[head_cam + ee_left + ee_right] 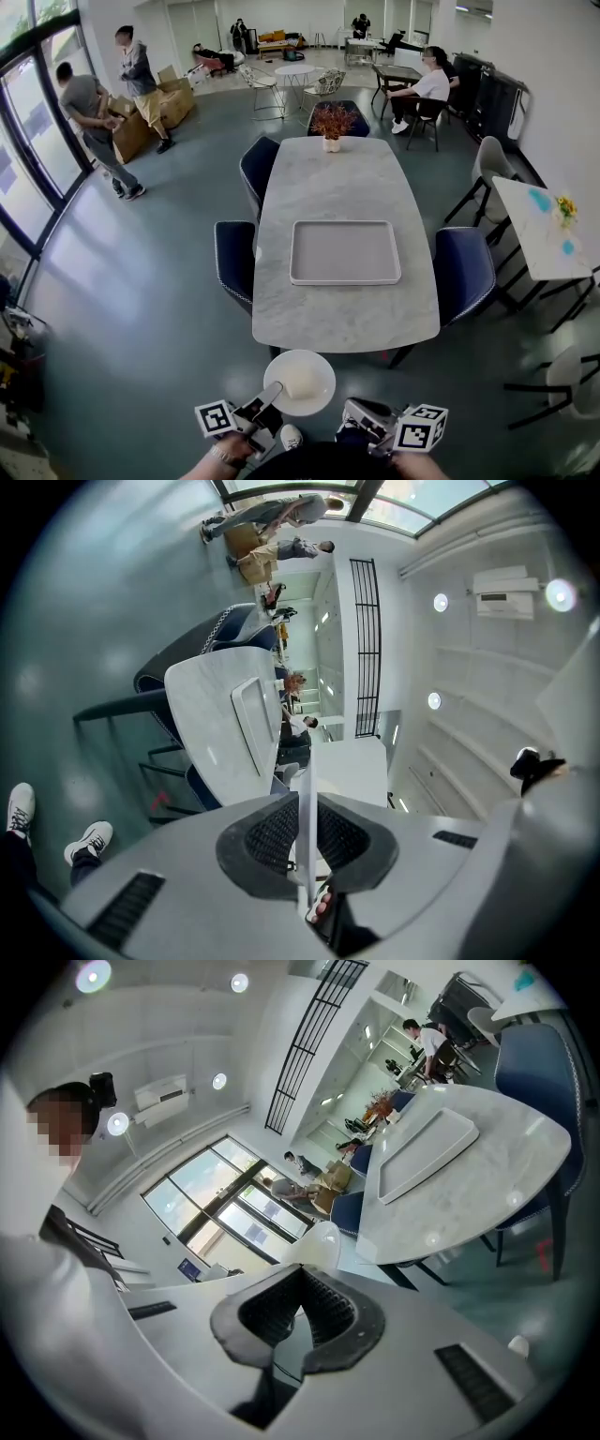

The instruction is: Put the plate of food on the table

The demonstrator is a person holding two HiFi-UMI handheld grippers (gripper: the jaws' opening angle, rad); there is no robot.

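Observation:
A white plate (281, 370) with a pale round bun (303, 379) hangs in the air just short of the near end of the grey marble table (347, 319). My left gripper (269, 394) is shut on the plate's near left rim. In the left gripper view the plate (307, 789) shows edge-on as a thin white line pinched between the pads of the left gripper (307, 841). My right gripper (349, 411) is low on the right, beside the plate and apart from it. In the right gripper view the right gripper (300, 1274) has its pads meeting at the tips with nothing between them, and the plate (321, 1243) shows just beyond.
An empty grey tray (344, 252) lies mid-table and a potted plant (332, 122) stands at the far end. Dark blue chairs (234, 258) (466, 262) flank the table. Two people stand far left by the windows, and one sits at the back right.

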